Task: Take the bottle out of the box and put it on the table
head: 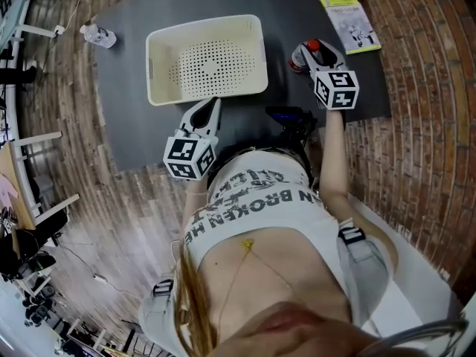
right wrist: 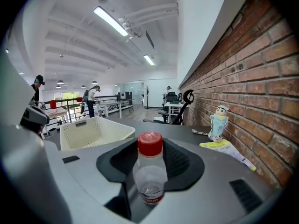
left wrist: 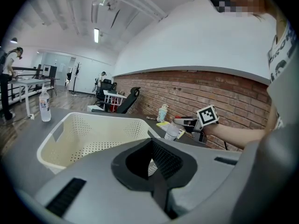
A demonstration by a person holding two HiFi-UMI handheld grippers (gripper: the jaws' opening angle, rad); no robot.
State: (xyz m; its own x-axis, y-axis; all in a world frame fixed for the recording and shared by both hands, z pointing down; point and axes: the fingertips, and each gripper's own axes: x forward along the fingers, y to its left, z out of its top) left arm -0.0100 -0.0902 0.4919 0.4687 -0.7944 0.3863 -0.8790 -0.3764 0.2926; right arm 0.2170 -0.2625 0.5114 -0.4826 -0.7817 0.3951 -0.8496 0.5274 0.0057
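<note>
Spreading beneath the left gripper point(head: 216, 103) and the right gripper point(head: 306, 52) is a dark grey counter point(head: 126, 110) that stands on a wood-plank floor point(head: 97, 222). A red brick wall point(right wrist: 261, 78) runs close along the right of the right fingers. Strip lights point(right wrist: 112, 21) hang from a white ceiling over an open room of desks and chairs far ahead.

Just past the left fingertips sits a cream perforated plastic basket point(head: 152, 69), and it is empty. The left fingers are pressed together with nothing between them. The right fingers are clamped on a small clear plastic bottle with a red cap point(right wrist: 150, 171). It is upright, outside the basket and to its right. Whether its base touches the counter I cannot tell.

Farther ahead and to the right of those fingers lies a yellow-green booklet point(head: 351, 24), and a small cartoon figurine point(right wrist: 218, 120) stands by the wall.
</note>
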